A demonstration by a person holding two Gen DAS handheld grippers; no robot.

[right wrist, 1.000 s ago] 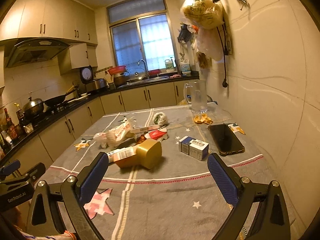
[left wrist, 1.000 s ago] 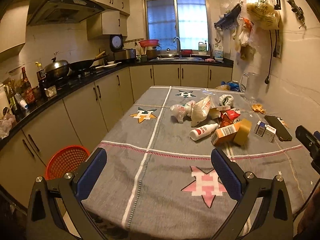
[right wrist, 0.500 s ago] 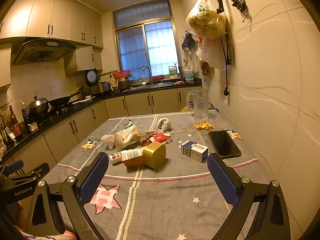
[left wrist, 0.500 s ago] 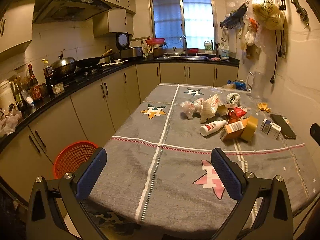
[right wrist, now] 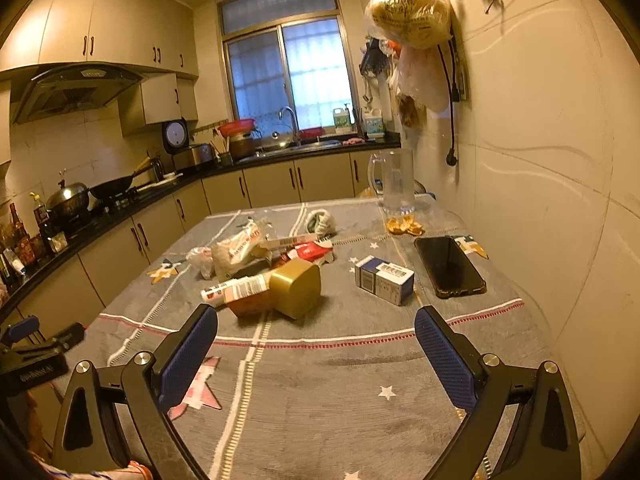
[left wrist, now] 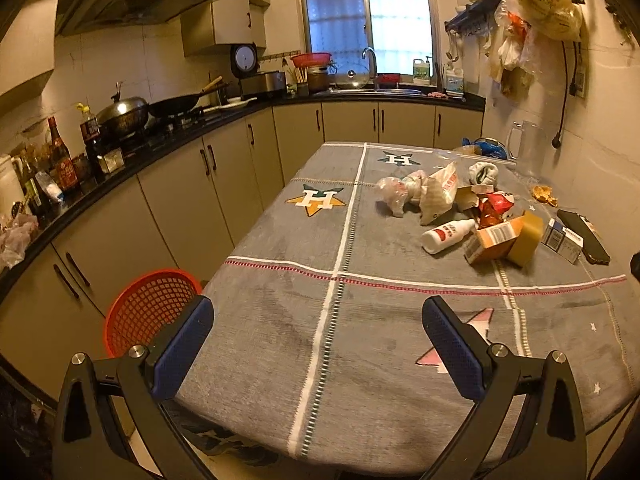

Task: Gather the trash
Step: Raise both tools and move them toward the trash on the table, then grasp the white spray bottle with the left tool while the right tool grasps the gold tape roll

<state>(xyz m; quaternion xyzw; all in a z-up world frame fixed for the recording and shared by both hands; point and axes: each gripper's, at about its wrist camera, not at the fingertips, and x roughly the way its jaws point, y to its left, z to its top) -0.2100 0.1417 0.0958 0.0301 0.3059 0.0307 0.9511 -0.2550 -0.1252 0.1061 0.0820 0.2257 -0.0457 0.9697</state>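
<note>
Trash lies in a heap on the grey tablecloth: a white bottle, an orange carton with a gold cap, a crumpled white bag and a red wrapper. The right wrist view shows the carton, the bag and a small blue and white box. A red mesh basket stands on the floor left of the table. My left gripper is open and empty above the near table edge. My right gripper is open and empty, short of the heap.
A black phone lies by the wall with orange peel and a glass jug behind it. Kitchen counters with pans and bottles run along the left. Bags hang on the right wall.
Both grippers have pulled back and risen slightly, so more of the table shows in front of them. Jaws stay open. The trash has not moved.
</note>
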